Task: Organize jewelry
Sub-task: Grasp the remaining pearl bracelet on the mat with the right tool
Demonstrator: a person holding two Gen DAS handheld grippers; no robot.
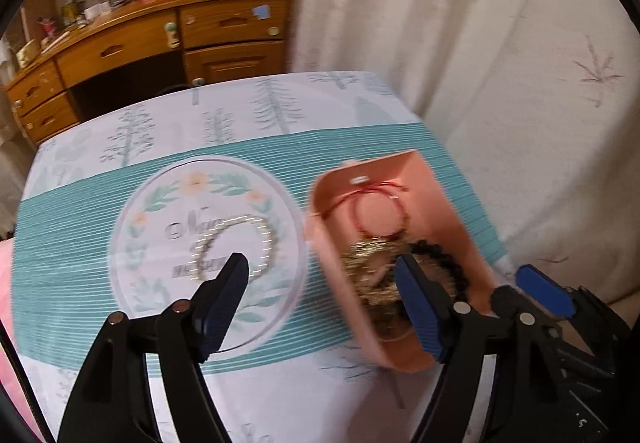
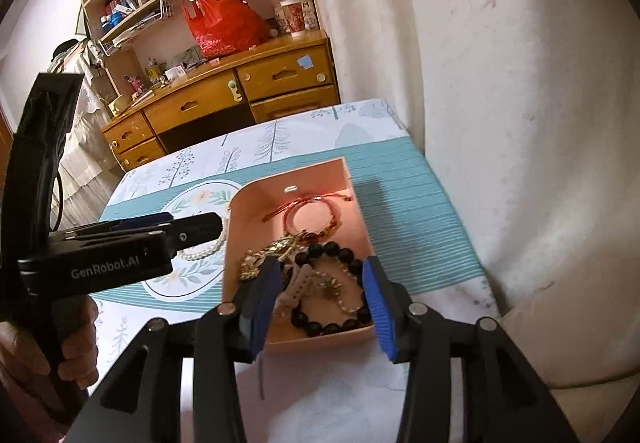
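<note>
Left view: my left gripper [image 1: 320, 303] hangs with jaws apart, the pearl bracelet [image 1: 236, 247] on the cloth just ahead of its left finger. Right view: my right gripper [image 2: 320, 303], also spread, straddles the pink tray [image 2: 256, 195], black beads [image 2: 332, 283] between its fingers.

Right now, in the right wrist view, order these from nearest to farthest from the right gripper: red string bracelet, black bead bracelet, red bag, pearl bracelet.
1. Black bead bracelet, between the right gripper's fingers, in the pink box's near end.
2. Pearl bracelet, left of the box, on the cloth.
3. Red string bracelet, at the box's far end. Items 2 and 3 are close to call.
4. Red bag, on the desk beyond.
</note>
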